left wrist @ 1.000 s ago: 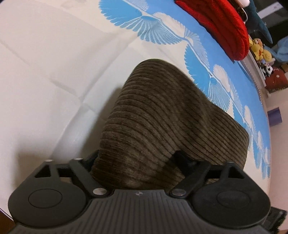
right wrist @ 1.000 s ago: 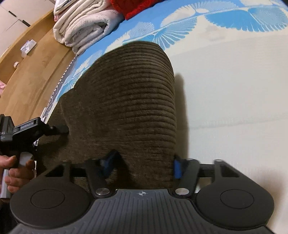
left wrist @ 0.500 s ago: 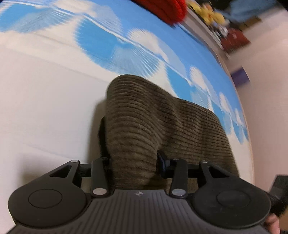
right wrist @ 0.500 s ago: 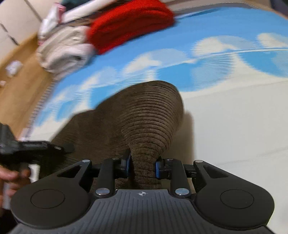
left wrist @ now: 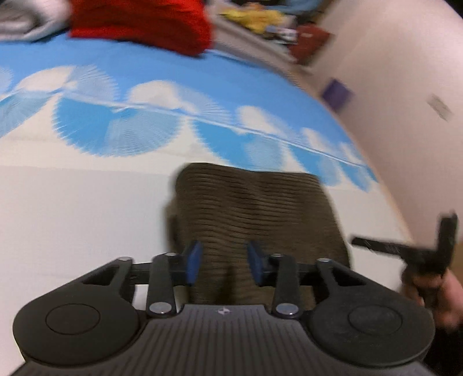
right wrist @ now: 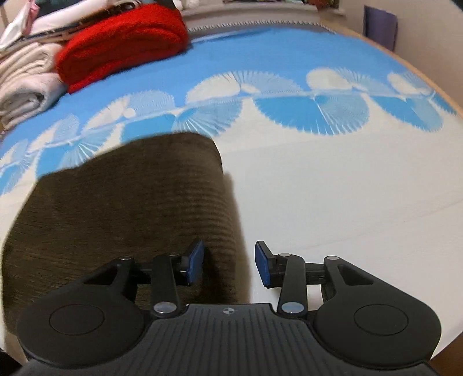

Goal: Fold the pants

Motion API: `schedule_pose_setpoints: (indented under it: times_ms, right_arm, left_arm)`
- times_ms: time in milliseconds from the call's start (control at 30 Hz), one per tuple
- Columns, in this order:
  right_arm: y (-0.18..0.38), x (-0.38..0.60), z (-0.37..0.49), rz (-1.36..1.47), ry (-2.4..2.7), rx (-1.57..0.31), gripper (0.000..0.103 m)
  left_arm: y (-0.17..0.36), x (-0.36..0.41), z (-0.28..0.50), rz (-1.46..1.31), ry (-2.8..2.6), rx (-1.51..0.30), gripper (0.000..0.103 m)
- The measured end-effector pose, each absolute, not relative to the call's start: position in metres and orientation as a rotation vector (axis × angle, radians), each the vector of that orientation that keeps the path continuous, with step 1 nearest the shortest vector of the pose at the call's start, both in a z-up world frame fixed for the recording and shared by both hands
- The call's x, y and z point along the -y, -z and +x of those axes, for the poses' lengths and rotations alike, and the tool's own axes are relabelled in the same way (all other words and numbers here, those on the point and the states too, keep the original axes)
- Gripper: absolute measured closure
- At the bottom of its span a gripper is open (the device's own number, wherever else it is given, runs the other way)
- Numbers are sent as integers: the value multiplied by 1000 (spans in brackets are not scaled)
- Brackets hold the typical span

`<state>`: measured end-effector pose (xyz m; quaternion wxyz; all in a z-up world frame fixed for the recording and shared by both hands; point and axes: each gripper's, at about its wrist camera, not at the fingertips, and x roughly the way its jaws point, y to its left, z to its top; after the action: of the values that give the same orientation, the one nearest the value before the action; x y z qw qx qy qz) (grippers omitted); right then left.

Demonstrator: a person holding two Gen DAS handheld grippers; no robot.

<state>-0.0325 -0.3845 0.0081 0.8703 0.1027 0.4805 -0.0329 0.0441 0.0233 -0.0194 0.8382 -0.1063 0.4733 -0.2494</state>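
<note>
The brown corduroy pants [left wrist: 254,208] lie folded in a compact stack on the white part of the bed. My left gripper [left wrist: 225,261] is closing, and its blue pads [left wrist: 193,261] pinch a raised fold at the stack's near edge. In the right wrist view the pants [right wrist: 130,208] fill the left half. My right gripper [right wrist: 229,264] is opening: its left pad lies against the stack's right edge, while its right pad [right wrist: 262,267] hangs over bare sheet. That gripper also shows, blurred, in a hand [left wrist: 428,260] at the right of the left wrist view.
A blue and white fan-patterned bed cover [right wrist: 318,202] spreads under everything. A red folded blanket [right wrist: 121,49] and pale folded bedding [right wrist: 26,84] sit at the far left. Beyond the bed's far edge are a purple object [right wrist: 380,26] and, blurred, toys [left wrist: 254,17].
A second ago both grippers stood wide around the pants' hump. Both then narrowed onto a fold. Now the left still pinches it, while the right has opened and come off the fabric.
</note>
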Motion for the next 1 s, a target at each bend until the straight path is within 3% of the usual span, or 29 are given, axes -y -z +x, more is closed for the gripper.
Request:
schedule_pose_setpoints:
  times_ms: [133, 267, 433, 500, 633, 867, 933, 1000]
  right_arm:
    - [-20, 374, -34, 181, -94, -1007, 62]
    - [31, 354, -36, -85, -152, -1260, 58]
    - [10, 376, -41, 162, -166, -1147, 57]
    - [22, 367, -46, 68, -207, -1219, 56]
    - [30, 359, -45, -22, -221, -1246, 48]
    - [-12, 372, -22, 93, -86, -914, 49]
    - [-14, 373, -4, 116, -53, -860, 49]
    - [-13, 370, 14, 136, -22, -825, 49]
  left_arm:
    - [56, 15, 35, 89, 540, -1147, 85]
    - [55, 25, 29, 187, 488, -1169, 86]
    - [31, 31, 7, 237, 529, -1160, 72]
    - [47, 40, -4, 295, 577, -1210, 65]
    - [69, 60, -12, 437, 569, -1217, 64]
    - [20, 27, 15, 76, 495, -980, 63]
    - [12, 26, 21, 44, 414, -884, 57]
    - [8, 32, 27, 62, 334, -814, 44]
